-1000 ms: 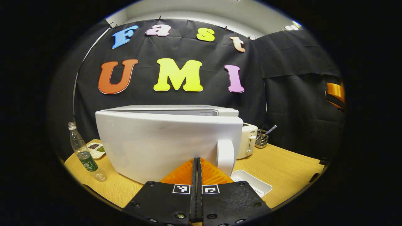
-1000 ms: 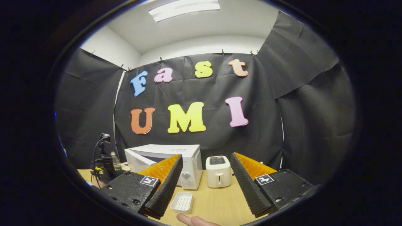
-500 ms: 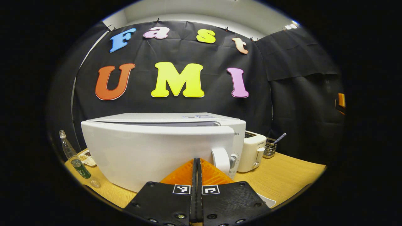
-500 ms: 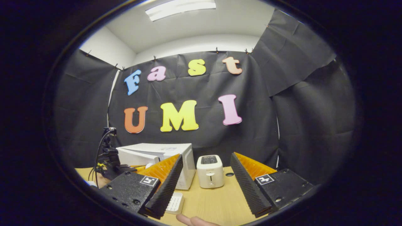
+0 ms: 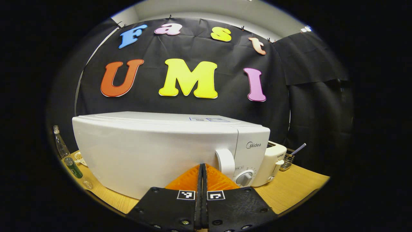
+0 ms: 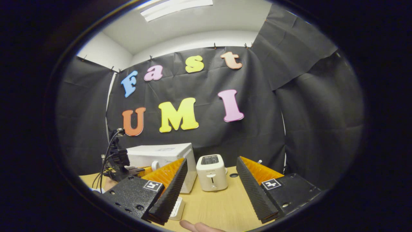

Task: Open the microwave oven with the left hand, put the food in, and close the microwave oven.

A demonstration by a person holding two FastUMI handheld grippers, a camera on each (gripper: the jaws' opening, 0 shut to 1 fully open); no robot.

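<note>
Left claw: orange ribbed fingers pressed together, nothing between them, tips at the lower front of the microwave door.

Microwave oven: white, standing on the desk directly ahead of the left claw. Door flush with the body, shut. Handle just to the right of the claw tips; control knob just beyond the handle, farther right. Food cannot be seen.

Toaster: cream, touching or just beside the microwave's right side, right of the left claw.

Wire utensil holder: behind the toaster, with a striped straw standing in it.

Clear bottle and green can: far left of the left claw, beside the microwave's left end; a small dish partly hidden behind them.

Right claw: black-faced fingers spread wide apart, empty, well back from the appliances. Between its fingers, ahead, stands the toaster; the microwave oven lies ahead to its left, partly behind the left finger.

White tray: on the desk just beside the right claw's left finger.

Fingertip of a hand: at the bottom edge, beneath the right claw.
</note>
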